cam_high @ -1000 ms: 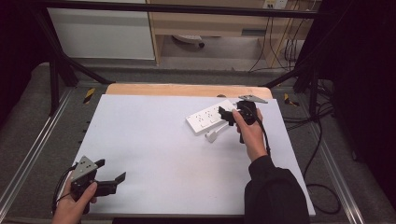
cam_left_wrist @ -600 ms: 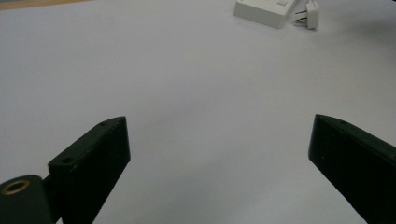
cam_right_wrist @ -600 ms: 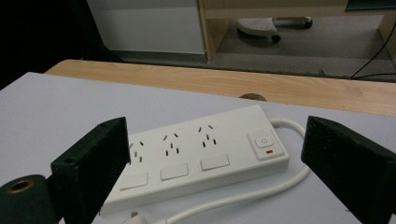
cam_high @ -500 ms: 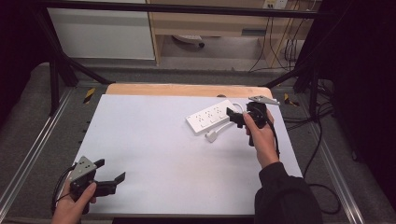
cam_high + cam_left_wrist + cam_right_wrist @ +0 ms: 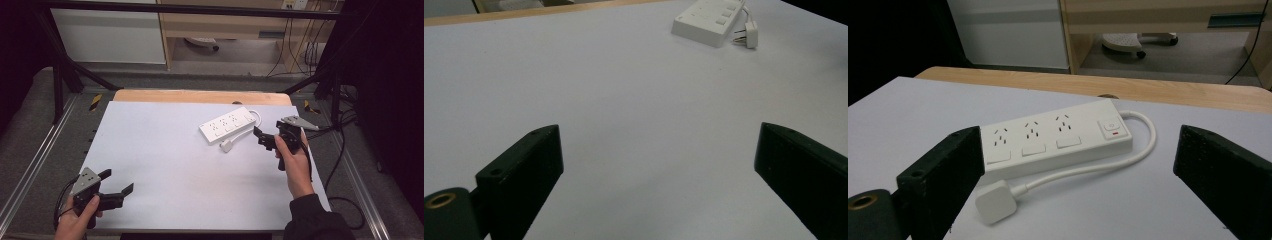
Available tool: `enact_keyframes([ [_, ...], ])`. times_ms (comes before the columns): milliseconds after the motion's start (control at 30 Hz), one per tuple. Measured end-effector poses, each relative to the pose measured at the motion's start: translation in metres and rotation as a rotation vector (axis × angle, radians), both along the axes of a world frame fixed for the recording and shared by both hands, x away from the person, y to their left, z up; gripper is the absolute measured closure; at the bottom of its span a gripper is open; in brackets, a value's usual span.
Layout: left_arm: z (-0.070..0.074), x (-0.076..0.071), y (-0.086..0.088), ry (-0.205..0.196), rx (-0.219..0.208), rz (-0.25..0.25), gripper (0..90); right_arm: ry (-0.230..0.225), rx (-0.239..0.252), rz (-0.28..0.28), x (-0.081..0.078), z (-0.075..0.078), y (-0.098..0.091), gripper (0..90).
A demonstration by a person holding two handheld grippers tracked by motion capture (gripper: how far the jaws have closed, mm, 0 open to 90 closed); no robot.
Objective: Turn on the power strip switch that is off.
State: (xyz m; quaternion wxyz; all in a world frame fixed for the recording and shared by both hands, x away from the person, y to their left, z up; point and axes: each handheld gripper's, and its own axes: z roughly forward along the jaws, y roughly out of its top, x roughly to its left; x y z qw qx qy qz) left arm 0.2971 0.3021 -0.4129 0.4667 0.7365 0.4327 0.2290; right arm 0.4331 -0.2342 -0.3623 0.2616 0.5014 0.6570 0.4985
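A lab: a black metal frame (image 5: 60, 75) rings the white table (image 5: 165, 165), with cables (image 5: 300, 50) trailing behind.

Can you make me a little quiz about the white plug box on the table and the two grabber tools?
1. True or false: the right tool is shut on the plug.
2. How many socket sets does the power strip have? A two, B three, C five.
3. Which tool is nearer the power strip?

Key: 1 false, it is open and holds nothing. 2 B. 3 the right tool; the left tool is at the table's near left corner.
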Motion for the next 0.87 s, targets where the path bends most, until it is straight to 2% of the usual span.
enact_keyframes([
  [200, -0.001, 0.000, 0.002, 0.010, 0.000, 0.008, 5.6, -0.004, -0.010, -0.003, -0.023, -0.014, -0.010, 6.2],
  [400, -0.001, 0.001, 0.002, 0.009, 0.000, 0.009, 5.6, 0.011, -0.027, 0.021, -0.049, -0.034, -0.015, 5.8],
  [467, -0.001, 0.001, 0.003, 0.007, 0.001, 0.010, 5.6, 0.018, -0.015, 0.021, -0.057, -0.041, -0.015, 5.8],
  [533, -0.001, 0.000, 0.003, 0.008, 0.002, 0.011, 5.6, 0.021, -0.035, 0.021, -0.064, -0.047, -0.016, 5.3],
  [767, -0.001, 0.000, 0.002, 0.005, 0.011, 0.010, 5.6, 0.080, -0.085, 0.023, -0.085, -0.069, -0.021, 4.8],
  [833, -0.001, 0.000, 0.002, 0.005, 0.014, 0.007, 5.6, 0.114, -0.118, 0.015, -0.087, -0.076, -0.022, 4.2],
  [867, -0.001, 0.000, 0.002, 0.007, 0.015, 0.006, 5.6, 0.142, -0.152, 0.010, -0.085, -0.081, -0.022, 4.1],
])
